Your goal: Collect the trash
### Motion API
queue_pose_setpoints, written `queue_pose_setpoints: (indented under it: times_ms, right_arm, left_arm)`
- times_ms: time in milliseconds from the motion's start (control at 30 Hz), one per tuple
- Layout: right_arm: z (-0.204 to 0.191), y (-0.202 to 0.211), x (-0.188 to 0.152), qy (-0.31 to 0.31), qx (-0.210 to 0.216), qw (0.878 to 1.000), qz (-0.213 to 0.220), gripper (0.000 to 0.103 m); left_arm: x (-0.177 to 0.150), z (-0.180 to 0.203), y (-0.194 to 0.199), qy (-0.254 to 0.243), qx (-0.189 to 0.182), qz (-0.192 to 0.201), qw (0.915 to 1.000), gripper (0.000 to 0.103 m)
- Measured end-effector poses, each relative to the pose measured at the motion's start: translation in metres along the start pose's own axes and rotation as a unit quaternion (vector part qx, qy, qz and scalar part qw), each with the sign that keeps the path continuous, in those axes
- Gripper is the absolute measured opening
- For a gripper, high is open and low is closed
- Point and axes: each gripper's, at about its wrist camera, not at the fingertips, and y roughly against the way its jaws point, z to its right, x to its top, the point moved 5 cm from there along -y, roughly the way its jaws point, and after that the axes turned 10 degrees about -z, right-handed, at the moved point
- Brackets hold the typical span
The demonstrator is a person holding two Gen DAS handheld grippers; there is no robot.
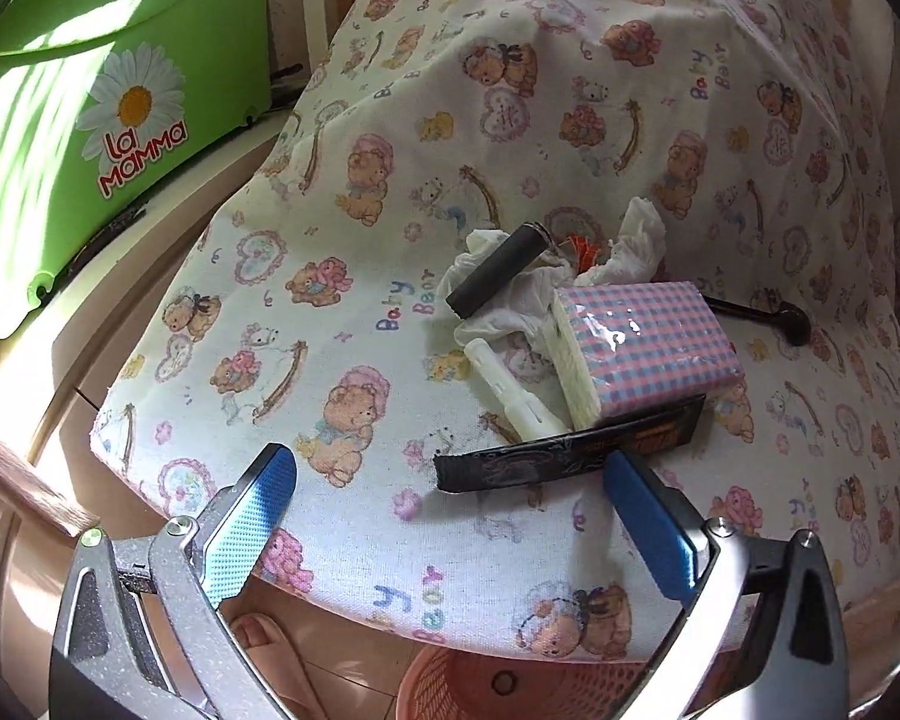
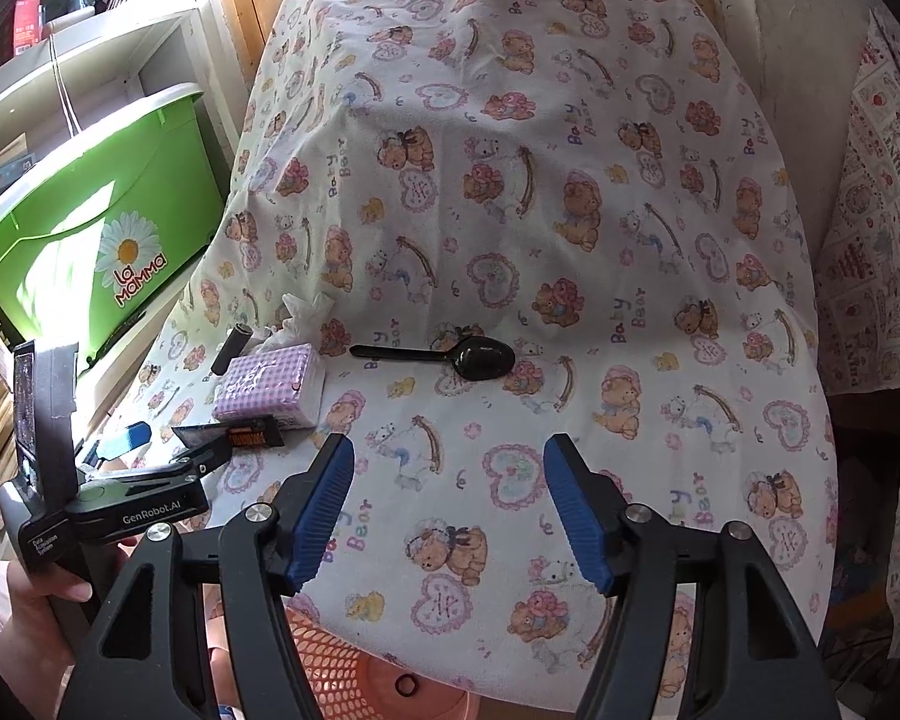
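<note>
Two hand-held tongs hover over a bench [image 2: 570, 138] draped in a cream cloth printed with teddy bears and hearts.

The left tongs [image 1: 450, 492] are released, blue pads spread wide and grasping nothing. Between and just beyond their tips lies a flat black wrapper [image 1: 570, 450]. Just past it sits a pink-and-blue checked tissue pack [image 1: 642, 342], its near edge touching the wrapper. Beside the pack lies a white plastic stick [image 1: 510, 396], and farther off a crumpled white tissue [image 1: 510, 294] with a dark cylinder [image 1: 498, 270] resting across it.

The right tongs [image 2: 448, 507] are also released and empty. Ahead of them, well apart, lies a black plastic spoon [image 2: 450, 354], bowl to the right. The trash pile sits to their left.

Below both tongs, under the bench edge, stands a pink mesh basket [image 1: 498, 678]. Far left sits a green bin [image 1: 120, 90] with a daisy label.
</note>
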Motion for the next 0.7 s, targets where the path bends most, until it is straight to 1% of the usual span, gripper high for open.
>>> queue_pose_setpoints:
  times_ms: [67, 133, 200, 233, 267, 333, 467, 533, 600, 633, 667, 700]
  right_arm:
    - [0.000, 0.000, 0.000, 0.000, 0.000, 1.000, -0.001, 0.068]
    - [0.000, -0.001, -0.001, -0.001, 0.000, 1.000, -0.002, 0.068]
    - [0.000, -0.002, -0.001, -0.001, 0.000, 1.000, -0.004, 0.068]
    - [0.000, -0.002, -0.001, -0.001, 0.001, 1.000, -0.005, 0.068]
    - [0.000, -0.003, -0.001, -0.001, 0.001, 1.000, -0.006, 0.068]
    - [-0.001, -0.004, -0.001, -0.001, 0.004, 1.000, -0.007, 0.068]
    - [-0.004, -0.006, -0.002, 0.004, 0.007, 1.000, -0.010, 0.068]
    - [-0.006, -0.006, -0.003, 0.005, 0.010, 1.000, -0.012, 0.068]
    - [-0.007, -0.006, -0.003, 0.006, 0.013, 1.000, -0.013, 0.068]
    - [-0.007, -0.006, -0.003, 0.007, 0.015, 1.000, -0.014, 0.068]
    - [-0.007, -0.007, -0.004, 0.008, 0.015, 1.000, -0.014, 0.068]
    - [-0.008, -0.006, -0.004, 0.009, 0.015, 1.000, -0.015, 0.068]
  left_arm:
    - [0.001, 0.002, -0.001, -0.013, 0.006, 0.001, 0.9999, 0.101]
    - [0.001, 0.010, 0.000, -0.040, 0.013, 0.010, 0.9991, 0.098]
    - [0.000, 0.021, 0.003, -0.063, 0.008, 0.017, 0.9978, 0.089]
    - [-0.002, 0.028, 0.006, -0.075, 0.005, 0.020, 0.9970, 0.086]
    - [-0.002, 0.033, 0.007, -0.086, 0.011, 0.022, 0.9960, 0.081]
    - [-0.002, 0.041, 0.009, -0.105, 0.033, 0.030, 0.9934, 0.078]
    - [0.002, 0.056, 0.015, -0.149, 0.052, 0.045, 0.9865, 0.077]
    - [0.004, 0.058, 0.018, -0.160, 0.055, 0.049, 0.9843, 0.081]
    - [0.004, 0.064, 0.018, -0.182, 0.046, 0.041, 0.9814, 0.085]
    - [0.003, 0.066, 0.016, -0.194, 0.043, 0.034, 0.9795, 0.085]
    - [-0.001, 0.069, 0.013, -0.212, 0.043, 0.025, 0.9760, 0.085]
    - [-0.002, 0.070, 0.012, -0.221, 0.045, 0.028, 0.9739, 0.085]
